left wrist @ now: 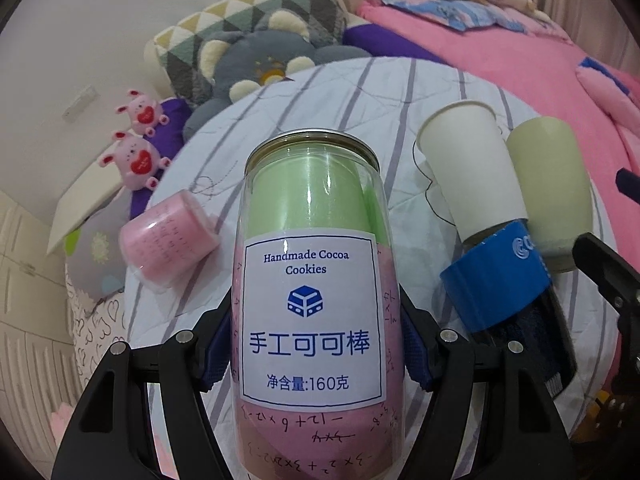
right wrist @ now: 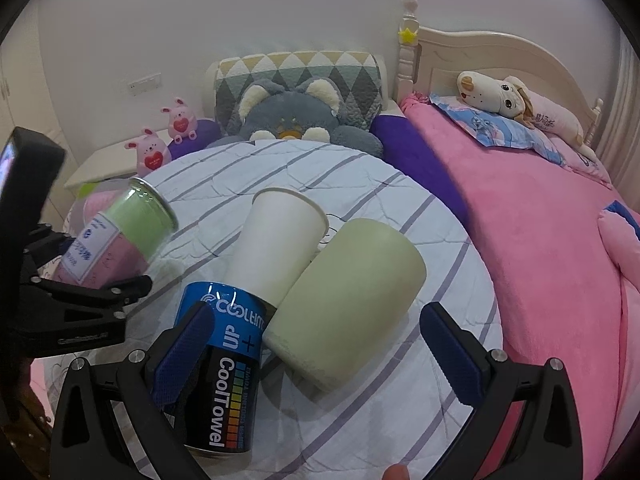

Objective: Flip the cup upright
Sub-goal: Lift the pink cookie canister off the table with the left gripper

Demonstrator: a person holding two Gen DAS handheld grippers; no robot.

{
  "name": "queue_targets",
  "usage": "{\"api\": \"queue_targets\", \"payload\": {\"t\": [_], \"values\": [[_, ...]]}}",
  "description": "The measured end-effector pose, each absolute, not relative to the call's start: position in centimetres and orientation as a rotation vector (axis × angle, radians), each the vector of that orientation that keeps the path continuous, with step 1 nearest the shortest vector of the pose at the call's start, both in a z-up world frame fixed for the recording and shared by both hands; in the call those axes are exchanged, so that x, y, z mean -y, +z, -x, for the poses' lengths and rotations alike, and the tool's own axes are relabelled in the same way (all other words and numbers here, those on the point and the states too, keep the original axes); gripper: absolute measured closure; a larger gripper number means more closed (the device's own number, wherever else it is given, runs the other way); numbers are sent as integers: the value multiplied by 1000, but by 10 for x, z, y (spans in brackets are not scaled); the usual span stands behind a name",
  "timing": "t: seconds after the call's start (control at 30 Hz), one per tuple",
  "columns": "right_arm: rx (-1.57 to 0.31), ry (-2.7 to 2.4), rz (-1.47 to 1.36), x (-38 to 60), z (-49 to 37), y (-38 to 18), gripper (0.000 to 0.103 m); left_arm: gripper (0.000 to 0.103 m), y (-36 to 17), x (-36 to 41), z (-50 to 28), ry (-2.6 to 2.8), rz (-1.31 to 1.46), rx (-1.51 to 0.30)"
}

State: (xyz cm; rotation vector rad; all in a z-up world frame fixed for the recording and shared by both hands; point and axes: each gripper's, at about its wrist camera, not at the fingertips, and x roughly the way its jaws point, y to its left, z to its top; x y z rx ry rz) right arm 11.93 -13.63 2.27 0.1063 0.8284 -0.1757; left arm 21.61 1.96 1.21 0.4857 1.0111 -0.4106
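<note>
My left gripper point(left wrist: 316, 344) is shut on a clear cookie jar point(left wrist: 312, 280) with a white label, green and pink inside, held above the striped round cushion point(left wrist: 360, 92). The jar also shows in the right wrist view point(right wrist: 120, 232). My right gripper point(right wrist: 316, 344) is open, its fingers either side of a pale green cup point(right wrist: 348, 300) lying on its side. A white paper cup point(right wrist: 276, 240) lies beside it, stuck in a blue CoolTowel can point(right wrist: 224, 364). A pink cup point(left wrist: 168, 236) lies on its side at the left.
The cushion sits against a pink bed point(right wrist: 540, 240) with a dog plush point(right wrist: 504, 96). A grey plush point(right wrist: 288, 116), a patterned pillow point(right wrist: 296, 64) and two pink bunny toys point(left wrist: 136, 136) stand behind it. A white bedside table point(right wrist: 100, 164) is at the left.
</note>
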Motion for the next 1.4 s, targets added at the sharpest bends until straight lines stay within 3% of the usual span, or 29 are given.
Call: {"api": "queue_targets", "payload": {"t": [0.4, 1.07, 1.4], "values": [[-781, -143, -88, 150, -79, 23, 0, 32, 31, -32, -164, -317, -364, -980], [-757, -2, -20, 189, 5, 1, 0, 32, 17, 9, -6, -183, -191, -973], [-765, -15, -18, 214, 8, -3, 0, 32, -9, 40, -4, -198, -134, -1034]]}}
